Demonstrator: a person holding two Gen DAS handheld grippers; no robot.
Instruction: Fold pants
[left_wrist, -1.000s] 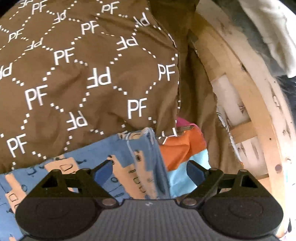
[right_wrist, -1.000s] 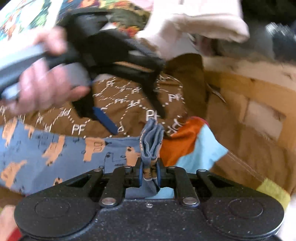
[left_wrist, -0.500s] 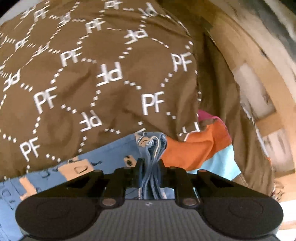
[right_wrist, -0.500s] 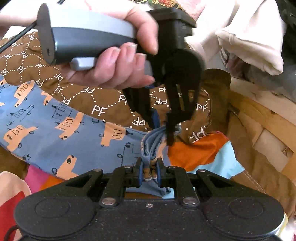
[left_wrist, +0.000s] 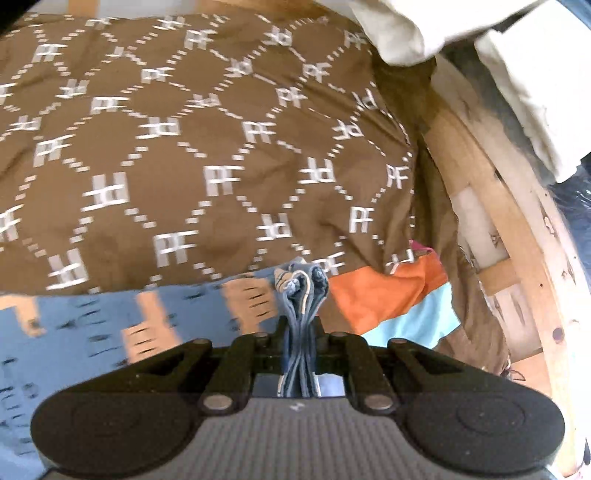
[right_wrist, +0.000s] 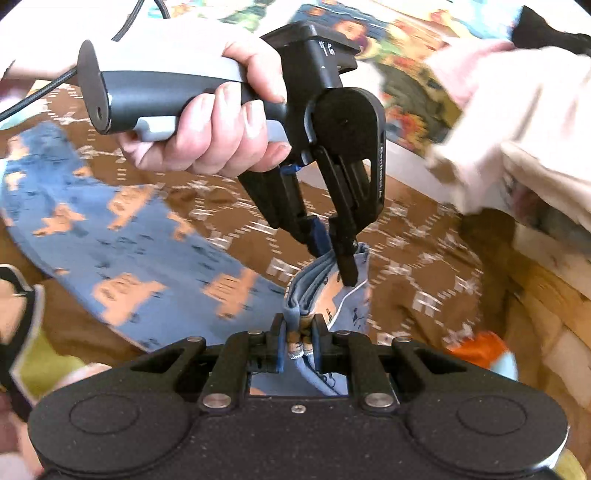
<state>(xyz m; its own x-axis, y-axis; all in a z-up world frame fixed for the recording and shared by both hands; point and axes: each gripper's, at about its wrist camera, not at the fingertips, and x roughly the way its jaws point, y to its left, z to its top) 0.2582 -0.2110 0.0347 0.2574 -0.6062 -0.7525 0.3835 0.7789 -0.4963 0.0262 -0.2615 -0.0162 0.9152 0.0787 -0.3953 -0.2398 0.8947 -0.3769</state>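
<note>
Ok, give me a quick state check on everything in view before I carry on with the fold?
Left gripper: shut on the bunched pants edge.
Right gripper: shut on the same gathered edge, nearer the camera.
Pants: blue with orange print, edge pinched up, the rest lying on the brown bedspread.
Cream cloth: heaped at the bedspread's far side.

wooden frame (left_wrist: 517, 229) blocking right, cream cloth (right_wrist: 517, 122) overhanging, brown bedspread (left_wrist: 184, 166) open leftward

Pants (right_wrist: 122, 258) print motion-blurred, far left end cut by frame edge. Bunched hem hidden between right gripper fingers (right_wrist: 277, 334). Brown cover (left_wrist: 184, 147) lettering smeared.
</note>
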